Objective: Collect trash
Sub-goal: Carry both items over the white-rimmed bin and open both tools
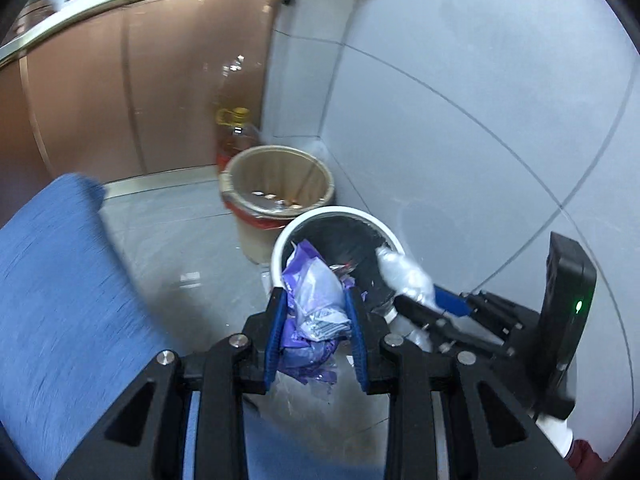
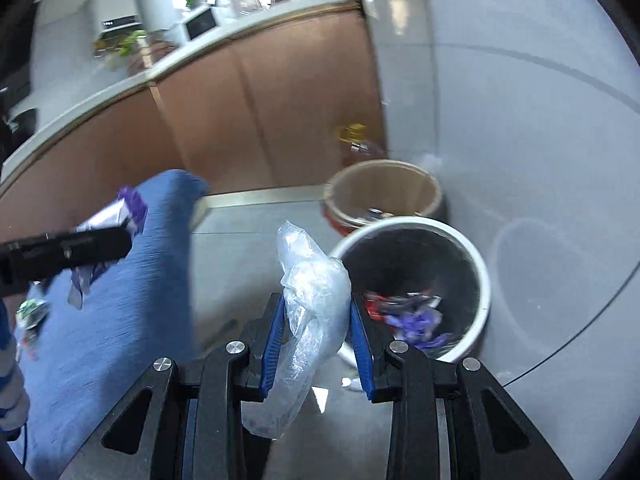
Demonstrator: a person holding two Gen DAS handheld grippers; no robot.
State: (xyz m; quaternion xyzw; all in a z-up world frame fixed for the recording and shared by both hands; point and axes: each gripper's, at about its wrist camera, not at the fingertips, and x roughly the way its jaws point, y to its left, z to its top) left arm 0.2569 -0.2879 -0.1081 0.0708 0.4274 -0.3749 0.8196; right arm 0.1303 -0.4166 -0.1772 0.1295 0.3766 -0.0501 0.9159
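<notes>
My left gripper [image 1: 316, 300] is shut on a crumpled purple and white wrapper [image 1: 314, 304], held just in front of a white bin with a black liner [image 1: 280, 246]. My right gripper [image 2: 316, 304] is shut on a clear crumpled plastic bag [image 2: 312, 292], left of the same white bin [image 2: 486, 280]. Purple and red wrappers [image 2: 416, 320] lie inside that bin. In the left wrist view the right gripper [image 1: 424, 292] reaches in from the right with the clear plastic bag [image 1: 400, 272] over the bin's rim. The left gripper [image 2: 124, 236] with the purple wrapper [image 2: 134, 204] shows at left in the right wrist view.
A beige bucket [image 1: 240, 172] with bits at its bottom stands behind the white bin, beside a yellow-capped oil bottle [image 1: 236, 128]. A blue cloth-covered surface [image 1: 52, 280] fills the left, with small litter [image 2: 32, 312] on it. Brown cabinets [image 1: 120, 92] and a grey tiled wall [image 1: 480, 80] stand behind.
</notes>
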